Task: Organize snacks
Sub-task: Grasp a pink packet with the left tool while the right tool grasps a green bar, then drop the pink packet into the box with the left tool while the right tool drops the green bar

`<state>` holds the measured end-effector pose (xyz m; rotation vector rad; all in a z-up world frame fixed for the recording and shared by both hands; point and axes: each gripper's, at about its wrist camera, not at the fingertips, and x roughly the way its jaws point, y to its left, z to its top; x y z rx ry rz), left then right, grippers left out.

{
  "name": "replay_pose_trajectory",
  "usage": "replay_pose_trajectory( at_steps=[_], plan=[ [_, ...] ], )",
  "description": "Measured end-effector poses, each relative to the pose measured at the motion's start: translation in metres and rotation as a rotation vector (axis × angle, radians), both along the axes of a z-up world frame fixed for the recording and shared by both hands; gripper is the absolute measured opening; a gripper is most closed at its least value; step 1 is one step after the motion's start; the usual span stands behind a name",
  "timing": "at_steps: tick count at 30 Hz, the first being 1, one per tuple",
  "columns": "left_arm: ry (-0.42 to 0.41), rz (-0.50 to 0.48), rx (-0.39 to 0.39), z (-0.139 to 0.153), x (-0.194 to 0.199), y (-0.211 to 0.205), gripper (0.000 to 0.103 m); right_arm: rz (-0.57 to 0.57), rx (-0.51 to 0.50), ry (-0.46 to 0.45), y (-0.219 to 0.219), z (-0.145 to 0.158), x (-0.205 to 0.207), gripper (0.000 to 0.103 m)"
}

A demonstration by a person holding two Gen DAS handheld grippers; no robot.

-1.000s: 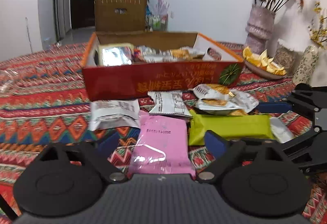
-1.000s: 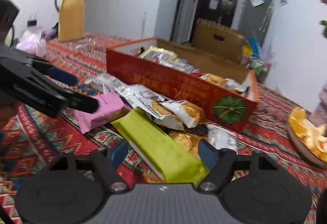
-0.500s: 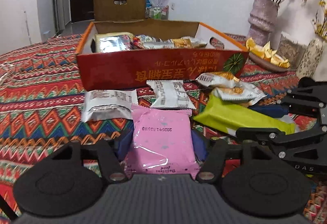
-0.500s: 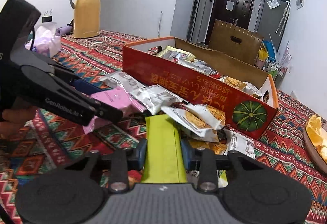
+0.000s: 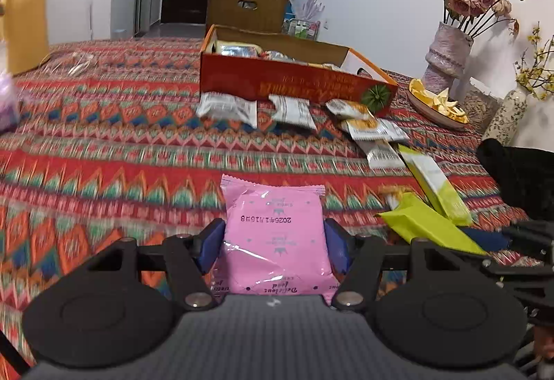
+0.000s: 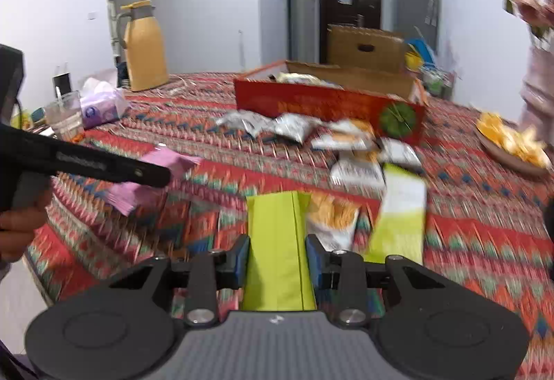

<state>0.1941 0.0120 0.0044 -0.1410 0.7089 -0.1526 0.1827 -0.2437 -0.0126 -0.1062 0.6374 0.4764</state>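
Note:
My left gripper (image 5: 273,246) is shut on a pink snack packet (image 5: 275,234) and holds it above the patterned tablecloth; the packet also shows in the right wrist view (image 6: 145,182). My right gripper (image 6: 277,255) is shut on a lime-green snack bar (image 6: 277,241), also seen in the left wrist view (image 5: 426,224). An open red snack box (image 5: 294,82) with several packets inside stands farther back, also in the right wrist view (image 6: 329,106). Several loose packets (image 5: 228,106) lie in front of it. A second green packet (image 6: 401,210) lies on the cloth.
A yellow thermos (image 6: 143,47), a tissue pack (image 6: 100,106) and a plastic cup (image 6: 64,115) stand at the left. A plate of orange slices (image 5: 438,103) and a flower vase (image 5: 446,51) stand at the right. A brown chair back (image 5: 247,6) is behind the box.
Both grippers closed on their packets, lifted them and pulled back from the red box. The pink packet and the green bar came off the pile with them.

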Motion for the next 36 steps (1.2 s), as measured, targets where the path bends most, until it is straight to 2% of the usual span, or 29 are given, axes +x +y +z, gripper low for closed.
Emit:
replay_pose_trajectory(
  at_steps=[5, 11, 16, 20, 24, 26, 29, 32, 36],
  plan=[
    [-0.019, -0.001, -0.003, 0.005, -0.034, -0.004, 0.063, -0.071, 0.004, -0.002, -0.015, -0.006, -0.037, 0.033],
    [-0.048, -0.011, -0.006, 0.014, -0.050, -0.009, 0.063, -0.097, 0.083, -0.017, -0.029, 0.003, -0.053, 0.033],
    [-0.070, -0.013, -0.023, 0.021, -0.043, -0.010, 0.063, -0.082, 0.128, -0.065, -0.032, 0.025, -0.053, 0.033],
    [-0.069, -0.049, -0.056, 0.035, -0.011, -0.010, 0.063, -0.084, 0.135, -0.094, -0.036, 0.041, -0.029, 0.033],
    [-0.112, -0.084, -0.064, 0.060, 0.047, -0.019, 0.063, -0.091, 0.090, -0.159, -0.042, 0.069, 0.023, 0.033],
    [-0.140, -0.108, -0.061, 0.076, 0.087, -0.027, 0.063, -0.099, 0.066, -0.198, -0.043, 0.084, 0.059, 0.033],
    [-0.152, -0.133, -0.049, 0.089, 0.151, -0.041, 0.063, -0.110, 0.061, -0.192, -0.042, 0.099, 0.128, 0.033],
    [-0.128, -0.133, -0.036, 0.089, 0.226, -0.059, 0.063, -0.131, 0.031, -0.160, -0.032, 0.100, 0.206, 0.033],
    [-0.100, -0.106, -0.034, 0.072, 0.312, -0.079, 0.063, -0.196, -0.036, -0.095, -0.018, 0.079, 0.303, 0.033]
  ],
)
